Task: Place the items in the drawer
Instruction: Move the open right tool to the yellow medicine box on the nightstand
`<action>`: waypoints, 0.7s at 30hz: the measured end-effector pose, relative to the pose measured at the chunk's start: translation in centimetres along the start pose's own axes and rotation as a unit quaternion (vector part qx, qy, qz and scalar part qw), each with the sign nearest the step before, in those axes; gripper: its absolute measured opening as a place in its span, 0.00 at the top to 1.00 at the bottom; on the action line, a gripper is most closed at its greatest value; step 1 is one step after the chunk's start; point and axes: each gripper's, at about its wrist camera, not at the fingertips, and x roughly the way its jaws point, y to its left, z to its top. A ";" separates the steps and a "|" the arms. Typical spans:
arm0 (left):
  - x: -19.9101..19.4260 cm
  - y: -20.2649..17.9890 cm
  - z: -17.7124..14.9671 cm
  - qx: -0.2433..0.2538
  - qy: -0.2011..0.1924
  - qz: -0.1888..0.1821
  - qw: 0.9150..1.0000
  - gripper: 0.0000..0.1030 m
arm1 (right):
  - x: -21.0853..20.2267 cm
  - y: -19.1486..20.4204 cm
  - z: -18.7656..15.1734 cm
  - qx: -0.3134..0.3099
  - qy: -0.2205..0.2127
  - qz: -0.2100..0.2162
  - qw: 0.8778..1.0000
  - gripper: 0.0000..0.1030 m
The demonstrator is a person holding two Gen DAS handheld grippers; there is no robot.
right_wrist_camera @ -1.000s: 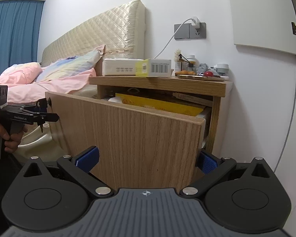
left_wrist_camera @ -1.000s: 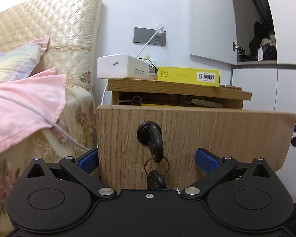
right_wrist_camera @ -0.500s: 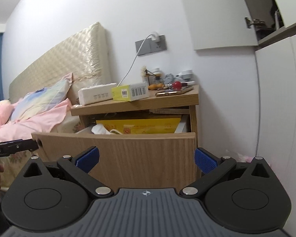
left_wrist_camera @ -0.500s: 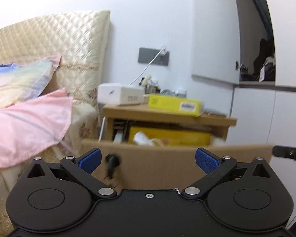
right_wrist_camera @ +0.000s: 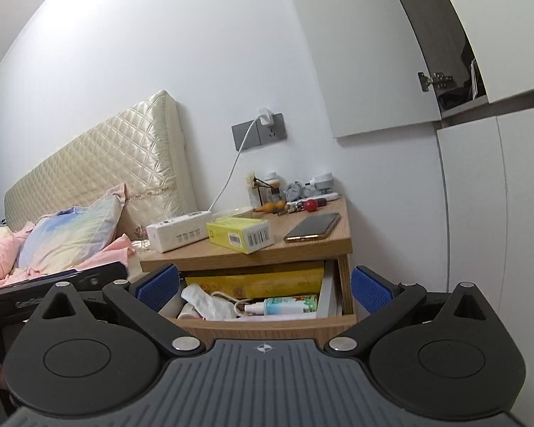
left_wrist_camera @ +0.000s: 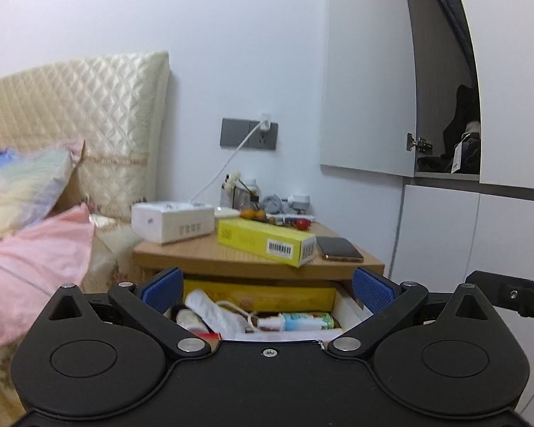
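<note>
Both tools (left_wrist_camera: 265, 286) wide; cluttered open drawer (right_wrist_camera: 267, 323)

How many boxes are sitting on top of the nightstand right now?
2. A white box lies at the left end of the nightstand, nearest the bed. A yellow box lies just right of it, barcode end forward. Clutter at the back could hide more.

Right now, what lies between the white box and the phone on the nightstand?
The yellow box lies between white box and phone; both views show it.
</note>
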 end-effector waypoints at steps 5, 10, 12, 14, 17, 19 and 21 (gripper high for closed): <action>-0.2 -0.1 1.0 0.038 0.006 0.009 0.999 0.02 | 0.3 0.4 0.7 -0.005 0.005 0.010 1.000 0.00; -0.4 0.7 1.8 0.069 0.009 -0.001 0.998 0.02 | 1.3 1.2 0.9 0.025 0.006 0.027 0.999 0.00; -0.5 1.5 1.6 0.075 0.003 -0.012 0.997 0.02 | 1.8 1.9 0.9 0.031 0.005 0.033 0.999 0.00; -0.5 2.8 1.0 0.066 -0.001 -0.020 0.998 0.02 | 2.5 2.7 0.7 0.030 0.007 0.035 0.999 0.00; -0.5 4.7 -0.2 0.052 -0.012 -0.016 0.998 0.02 | 3.4 3.8 0.3 0.029 0.008 0.039 0.999 0.00; -0.5 5.7 -0.9 0.044 -0.016 -0.013 0.999 0.02 | 3.8 4.5 -0.1 0.031 0.004 0.042 0.999 0.00; -0.4 6.6 -1.4 0.041 -0.013 -0.017 0.999 0.02 | 4.2 5.1 -0.3 0.033 -0.001 0.039 0.999 0.00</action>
